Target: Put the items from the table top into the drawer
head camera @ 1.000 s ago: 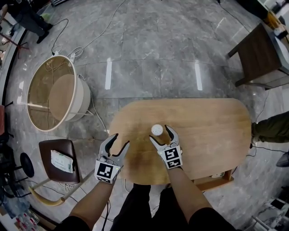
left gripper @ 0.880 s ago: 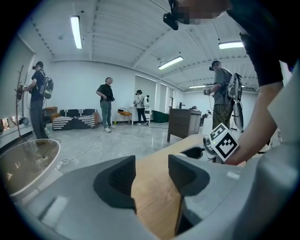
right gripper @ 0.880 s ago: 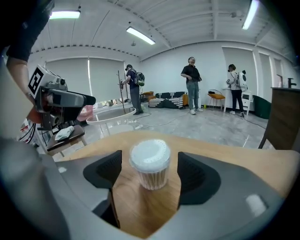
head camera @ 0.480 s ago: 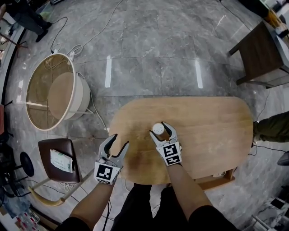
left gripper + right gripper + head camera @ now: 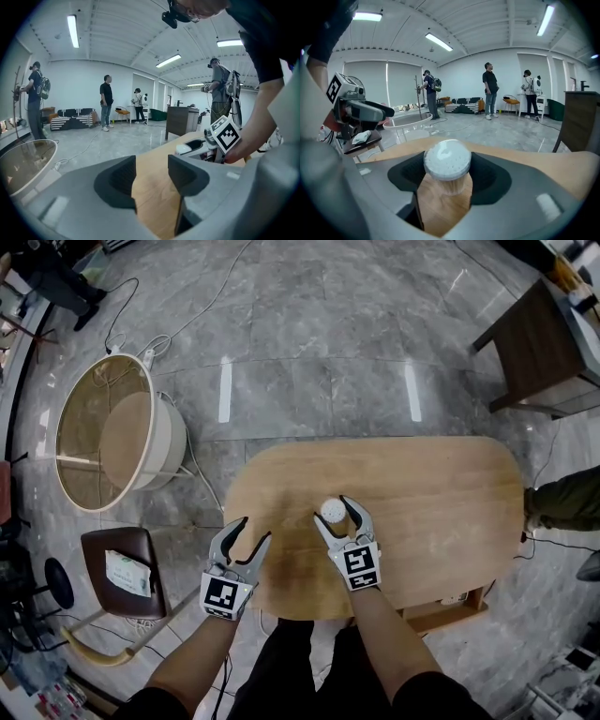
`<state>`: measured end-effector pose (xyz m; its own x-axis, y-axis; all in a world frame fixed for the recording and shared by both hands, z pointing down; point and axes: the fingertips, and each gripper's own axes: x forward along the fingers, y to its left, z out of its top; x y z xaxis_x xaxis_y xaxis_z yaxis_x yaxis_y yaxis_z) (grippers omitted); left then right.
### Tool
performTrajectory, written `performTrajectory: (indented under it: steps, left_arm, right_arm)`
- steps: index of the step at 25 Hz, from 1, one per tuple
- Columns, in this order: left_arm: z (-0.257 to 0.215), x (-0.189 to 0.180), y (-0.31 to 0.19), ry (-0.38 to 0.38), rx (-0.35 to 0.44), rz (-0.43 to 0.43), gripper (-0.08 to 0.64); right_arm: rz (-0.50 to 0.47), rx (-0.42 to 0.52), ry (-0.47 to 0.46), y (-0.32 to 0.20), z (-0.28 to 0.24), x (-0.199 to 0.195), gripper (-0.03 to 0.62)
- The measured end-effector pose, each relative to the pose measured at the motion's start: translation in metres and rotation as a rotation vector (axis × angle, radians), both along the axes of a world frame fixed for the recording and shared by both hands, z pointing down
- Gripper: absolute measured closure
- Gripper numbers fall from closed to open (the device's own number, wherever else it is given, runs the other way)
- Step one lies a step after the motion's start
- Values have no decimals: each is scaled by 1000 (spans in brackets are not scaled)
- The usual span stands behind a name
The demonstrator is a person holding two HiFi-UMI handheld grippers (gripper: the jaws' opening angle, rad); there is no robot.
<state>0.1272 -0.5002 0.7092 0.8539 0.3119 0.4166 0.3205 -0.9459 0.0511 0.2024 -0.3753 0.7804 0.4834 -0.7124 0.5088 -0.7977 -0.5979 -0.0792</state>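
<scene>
two claws: right claw [image 5: 447,177] just closed on shaker [image 5: 446,161], left claw [image 5: 152,176] parted.

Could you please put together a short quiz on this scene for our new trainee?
1. True or false: the left gripper holds something between its jaws.
2. What stands between the jaws of the right gripper? A) a mug B) a white-lidded jar C) a spoon
3. Fill in: the top of the table looks made of ____.

Key:
1. False: its jaws stand apart, with nothing between them.
2. B: the jaws have just been closing and now press on the jar from both sides.
3. wood
</scene>
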Motion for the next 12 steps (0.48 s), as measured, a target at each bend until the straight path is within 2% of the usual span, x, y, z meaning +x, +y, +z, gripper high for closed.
performTrajectory:
  steps: [6,12]
  left_arm:
    - [5,5,25,-22,27,57,339]
    - [20,6,64,-73,32,109,339]
  right_arm:
    - [37,55,30,29,-35,-15,291]
    - [137,82,40,80,-59,-34,291]
